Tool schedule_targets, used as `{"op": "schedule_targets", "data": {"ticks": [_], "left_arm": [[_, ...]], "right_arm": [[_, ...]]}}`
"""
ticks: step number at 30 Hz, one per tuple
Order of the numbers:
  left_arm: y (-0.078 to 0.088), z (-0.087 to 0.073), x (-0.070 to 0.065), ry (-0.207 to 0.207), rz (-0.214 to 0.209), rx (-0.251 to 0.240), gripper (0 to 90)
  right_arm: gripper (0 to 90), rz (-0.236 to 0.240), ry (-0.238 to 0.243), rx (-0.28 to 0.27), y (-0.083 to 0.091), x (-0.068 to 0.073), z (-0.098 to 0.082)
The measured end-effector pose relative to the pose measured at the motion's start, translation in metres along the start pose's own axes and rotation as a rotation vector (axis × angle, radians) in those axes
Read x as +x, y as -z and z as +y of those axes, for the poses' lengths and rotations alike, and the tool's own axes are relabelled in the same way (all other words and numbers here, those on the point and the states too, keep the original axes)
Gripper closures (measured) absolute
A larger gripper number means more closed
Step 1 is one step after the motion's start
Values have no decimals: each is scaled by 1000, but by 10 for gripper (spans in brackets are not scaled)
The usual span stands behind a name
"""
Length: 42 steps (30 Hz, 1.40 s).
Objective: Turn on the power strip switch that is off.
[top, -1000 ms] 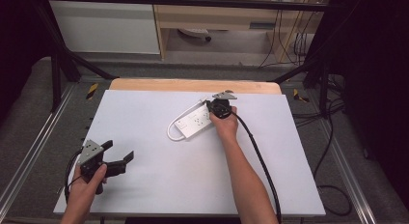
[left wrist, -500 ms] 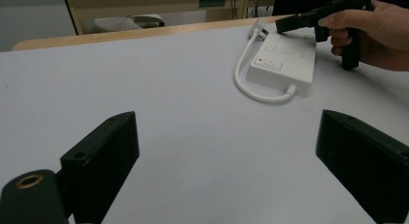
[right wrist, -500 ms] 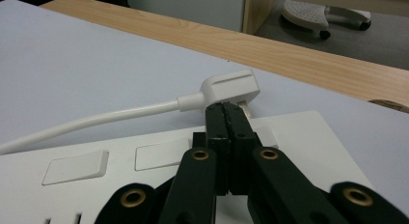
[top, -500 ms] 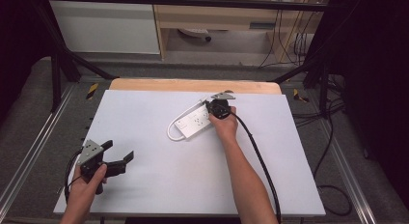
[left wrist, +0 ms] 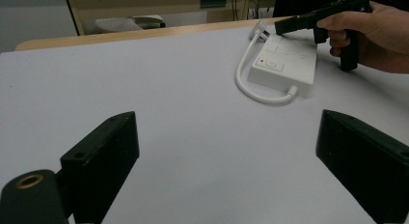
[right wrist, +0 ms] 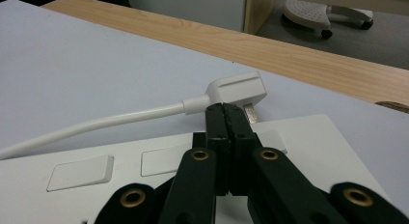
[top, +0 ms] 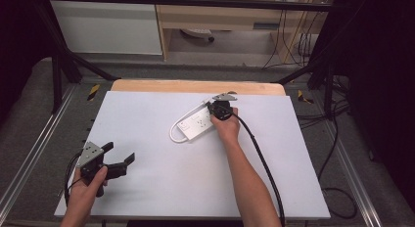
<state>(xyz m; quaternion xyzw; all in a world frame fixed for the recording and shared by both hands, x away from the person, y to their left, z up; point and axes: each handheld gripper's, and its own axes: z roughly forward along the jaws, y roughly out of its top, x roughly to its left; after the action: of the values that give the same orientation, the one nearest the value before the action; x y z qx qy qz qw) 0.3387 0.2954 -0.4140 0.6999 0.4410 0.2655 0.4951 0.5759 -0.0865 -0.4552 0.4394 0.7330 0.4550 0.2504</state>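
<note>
High view: power strip long axis diagonal, plug end far-right.

The light is even and soft, coming from above. The white surface is bright without strong glare, while the room around it is dark, almost black at the right side. Shadows are weak; a faint one lies under the white power strip in the left gripper view. In the right gripper view the near black tongs are a little soft, and the far background is blurred. The high view is slightly grainy.
</note>
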Motion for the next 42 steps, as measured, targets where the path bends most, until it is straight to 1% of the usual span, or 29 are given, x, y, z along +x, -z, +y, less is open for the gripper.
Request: {"op": "schedule_targets", "data": {"ticks": [9,14,17,25,29,32,35,37,39,42], "left_arm": [[0,0,0,0,2,-2,80],[0,0,1,-2,2,-1,80],[1,0,1,-2,2,0,80],[1,0,0,-2,2,-1,80],[0,0,1,-2,3,-1,80],[1,0,1,-3,3,0,80],[1,0,1,-1,4,-1,80],[1,0,1,-4,5,0,80],[1,0,1,-4,4,0,80],[1,0,1,1,4,-2,80]], "right_arm": [[900,-4,-5,-11,2,-2,4],[900,-2,0,-19,5,-3,6],[899,1,-7,-19,8,-3,8],[891,8,-6,-30,11,-3,12],[867,20,-18,-25,13,-3,13],[845,24,-6,-24,14,-3,14],[825,29,-19,-26,15,-3,15],[818,28,-15,-29,16,-4,16],[813,31,-25,-29,17,-4,17],[796,36,-27,-31,19,-5,19]]}}
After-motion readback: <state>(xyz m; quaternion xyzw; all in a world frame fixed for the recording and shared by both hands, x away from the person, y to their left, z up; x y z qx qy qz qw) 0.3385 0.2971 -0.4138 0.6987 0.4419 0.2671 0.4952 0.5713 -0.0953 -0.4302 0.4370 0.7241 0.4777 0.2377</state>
